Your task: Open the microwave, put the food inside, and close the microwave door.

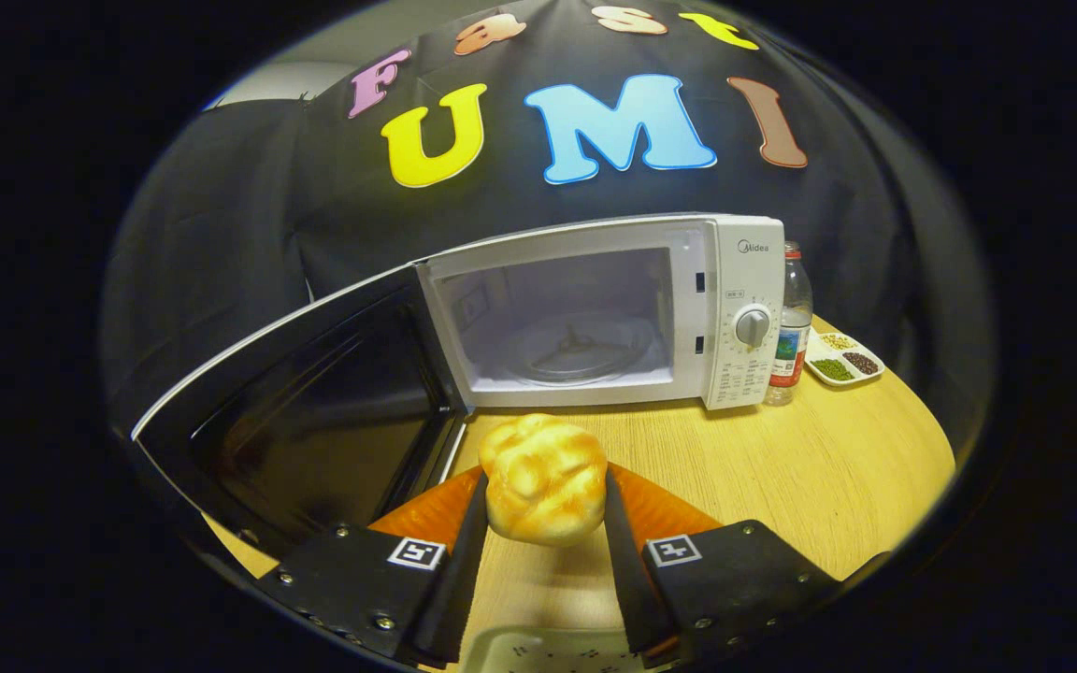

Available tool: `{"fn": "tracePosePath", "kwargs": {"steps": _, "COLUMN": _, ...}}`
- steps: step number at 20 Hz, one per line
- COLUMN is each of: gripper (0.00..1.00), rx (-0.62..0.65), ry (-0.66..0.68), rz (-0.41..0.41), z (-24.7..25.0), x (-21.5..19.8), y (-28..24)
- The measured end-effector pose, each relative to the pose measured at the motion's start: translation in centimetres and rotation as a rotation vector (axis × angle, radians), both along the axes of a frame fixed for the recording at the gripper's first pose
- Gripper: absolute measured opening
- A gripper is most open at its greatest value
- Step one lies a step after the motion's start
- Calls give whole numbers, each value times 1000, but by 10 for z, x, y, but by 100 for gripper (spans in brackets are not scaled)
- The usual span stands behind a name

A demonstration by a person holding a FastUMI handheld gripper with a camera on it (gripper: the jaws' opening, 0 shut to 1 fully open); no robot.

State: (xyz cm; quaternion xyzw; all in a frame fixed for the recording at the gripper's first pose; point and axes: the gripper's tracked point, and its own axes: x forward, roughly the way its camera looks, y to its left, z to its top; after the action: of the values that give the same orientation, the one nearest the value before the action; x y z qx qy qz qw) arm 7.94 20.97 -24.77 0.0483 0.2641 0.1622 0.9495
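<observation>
- Gripping the bread roll (pixel 543 481), the claw (pixel 538 523) is pressing it from both sides and holding it above the bench (pixel 828 467), just in front of the microwave (pixel 595 313).
- Its door (pixel 305 411) is hanging wide open toward the bench's left edge.
- Carrying the roll straight ahead and level is looking wisest, clearing the sill and the door's inner edge.
- Setting it on the glass plate (pixel 576 353) before letting go is looking safest.

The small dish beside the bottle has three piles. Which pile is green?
The green pile lies at the dish's end nearest the jaws, which grip the bread; the dark pile and pale pile sit beyond.
</observation>
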Motion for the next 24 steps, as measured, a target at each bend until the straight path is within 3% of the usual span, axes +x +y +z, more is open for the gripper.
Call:
{"fn": "tracePosePath", "kwargs": {"steps": 16, "gripper": 64, "rx": 82, "ry": -142, "rz": -192, "z": -26, "x": 152, "y": 41}}
{"fn": "tracePosePath", "kwargs": {"steps": 24, "gripper": 64, "rx": 159, "ry": -130, "rz": -299, "z": -53, "x": 197, "y": 45}}
